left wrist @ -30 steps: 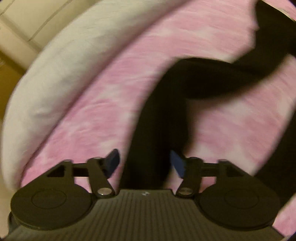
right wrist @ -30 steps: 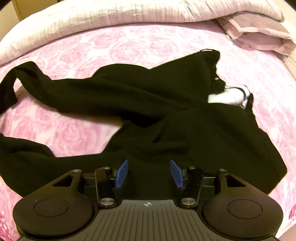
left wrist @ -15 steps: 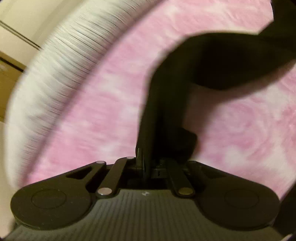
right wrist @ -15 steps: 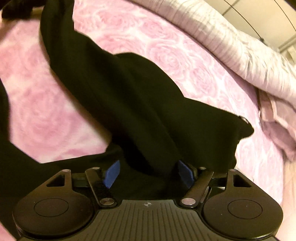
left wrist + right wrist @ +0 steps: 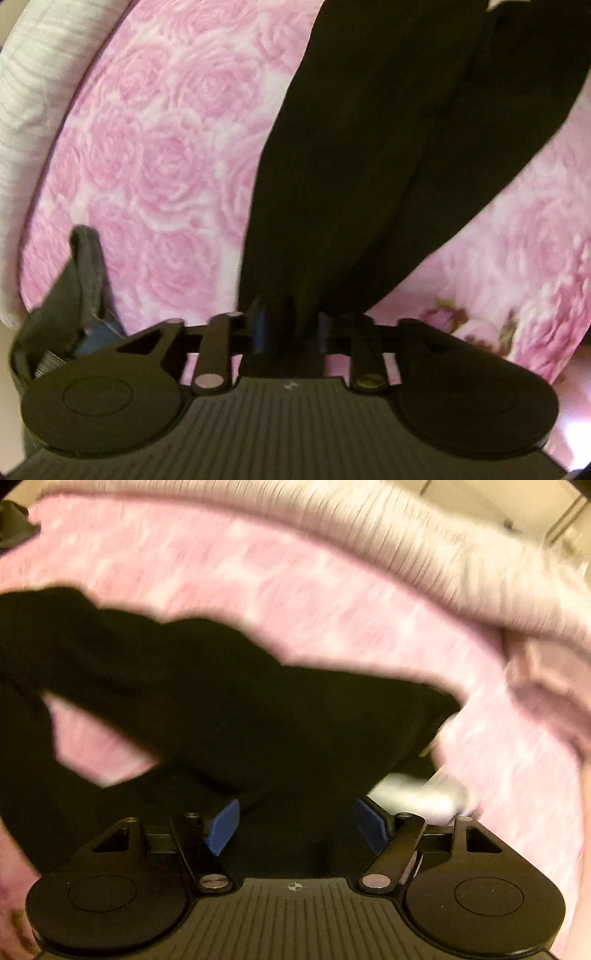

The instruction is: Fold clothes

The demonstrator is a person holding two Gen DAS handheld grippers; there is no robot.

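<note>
A black garment (image 5: 369,155) lies on a pink rose-patterned bedspread (image 5: 166,166). In the left wrist view my left gripper (image 5: 290,325) is shut on a bunched end of the black garment, which stretches away from the jaws up to the right. In the blurred right wrist view the black garment (image 5: 221,709) spreads across the bed with a white label patch (image 5: 417,794) at its right edge. My right gripper (image 5: 295,823) is open, its blue pads (image 5: 223,825) wide apart just above the cloth.
A pale grey quilted blanket (image 5: 406,554) is bunched along the far side of the bed, and it also shows in the left wrist view (image 5: 33,92). A dark strap-like object (image 5: 79,280) sits at the left of the left gripper.
My left gripper closed on the garment end and pulled it taut. My right gripper stayed open and swung over the garment toward the label side.
</note>
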